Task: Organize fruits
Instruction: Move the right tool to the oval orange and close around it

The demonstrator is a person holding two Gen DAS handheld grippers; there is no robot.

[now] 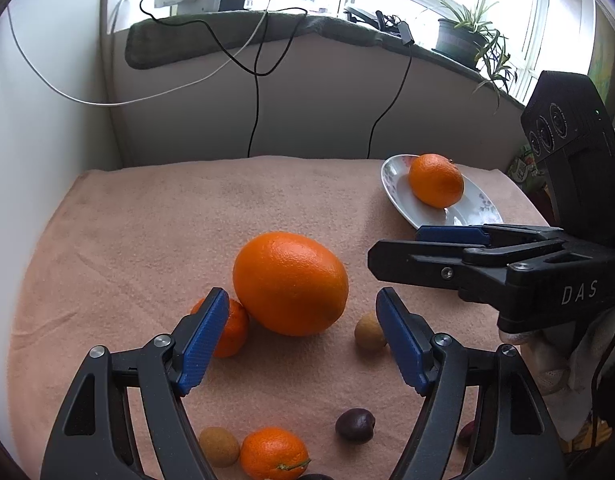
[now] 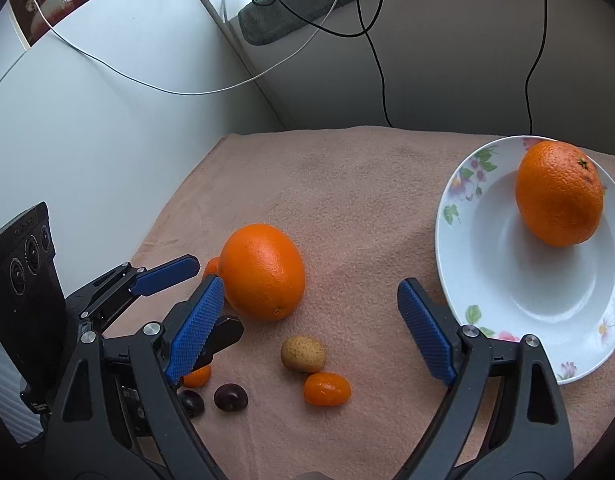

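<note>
A large orange (image 1: 290,283) (image 2: 262,272) lies on the pink cloth. My left gripper (image 1: 302,336) is open and empty, its jaws just short of the orange on either side. A small mandarin (image 1: 227,328) touches the orange's left side, behind the left fingertip. My right gripper (image 2: 310,322) is open and empty, above a tan longan (image 2: 302,354) and a kumquat (image 2: 326,389); it also shows in the left wrist view (image 1: 391,248). A white flowered plate (image 2: 487,280) (image 1: 403,196) holds another orange (image 2: 559,193) (image 1: 436,180).
Dark cherries (image 2: 230,397) (image 1: 354,426), another mandarin (image 1: 273,454) and a second longan (image 1: 218,446) lie near the cloth's front. A grey wall with hanging cables (image 1: 253,112) backs the table. A potted plant (image 1: 463,36) stands on the sill.
</note>
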